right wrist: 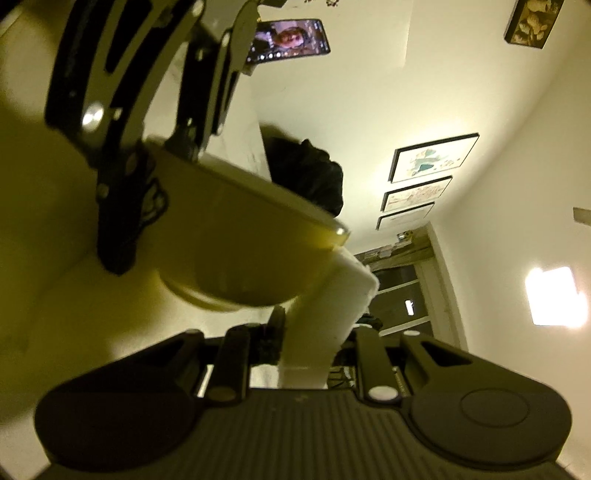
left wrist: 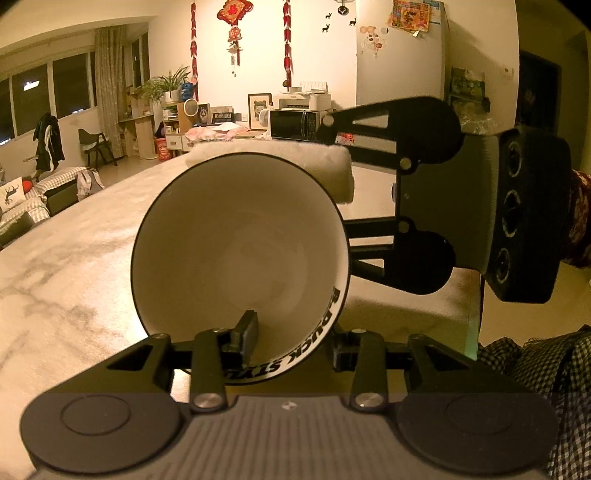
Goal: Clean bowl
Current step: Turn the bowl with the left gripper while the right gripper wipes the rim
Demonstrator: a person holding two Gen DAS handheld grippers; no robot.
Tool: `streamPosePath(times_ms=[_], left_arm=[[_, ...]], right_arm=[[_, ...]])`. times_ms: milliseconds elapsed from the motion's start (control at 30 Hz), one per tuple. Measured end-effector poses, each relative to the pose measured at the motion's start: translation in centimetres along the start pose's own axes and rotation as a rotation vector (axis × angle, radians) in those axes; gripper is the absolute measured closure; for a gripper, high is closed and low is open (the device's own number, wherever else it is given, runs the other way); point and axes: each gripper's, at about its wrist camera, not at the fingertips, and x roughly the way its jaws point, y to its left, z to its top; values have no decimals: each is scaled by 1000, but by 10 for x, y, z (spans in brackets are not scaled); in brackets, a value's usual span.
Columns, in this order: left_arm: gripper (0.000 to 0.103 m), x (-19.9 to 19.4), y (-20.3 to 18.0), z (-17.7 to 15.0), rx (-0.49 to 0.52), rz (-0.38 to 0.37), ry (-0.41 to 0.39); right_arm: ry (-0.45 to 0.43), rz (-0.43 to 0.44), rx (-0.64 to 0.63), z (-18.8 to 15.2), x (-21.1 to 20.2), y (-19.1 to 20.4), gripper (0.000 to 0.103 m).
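two claws: left (left wrist: 291,341) grips bowl (left wrist: 240,258) rim, right (right wrist: 310,343) pinches sponge (right wrist: 325,321).

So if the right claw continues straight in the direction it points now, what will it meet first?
Probably the bowl: the white sponge clamped in the right claw already reaches its outer wall near the rim. Whether they touch is unclear.

This is a home. At the left edge is a sofa (left wrist: 26,206), at the top red hanging decorations (left wrist: 233,14), in the middle a microwave (left wrist: 293,123), and a plant (left wrist: 166,86) beside tall windows (left wrist: 48,92).
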Motion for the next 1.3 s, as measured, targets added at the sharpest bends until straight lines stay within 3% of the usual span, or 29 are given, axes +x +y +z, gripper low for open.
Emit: streamPosePath(times_ms=[1000,1300], left_arm=[[62,1,-10,-1,-4,4,1],[62,8,-15,0,-1,8,3]], right_arm=[[-22,-7,-1,13,12,-11,83],[12,25,0,4,16,-4,83]])
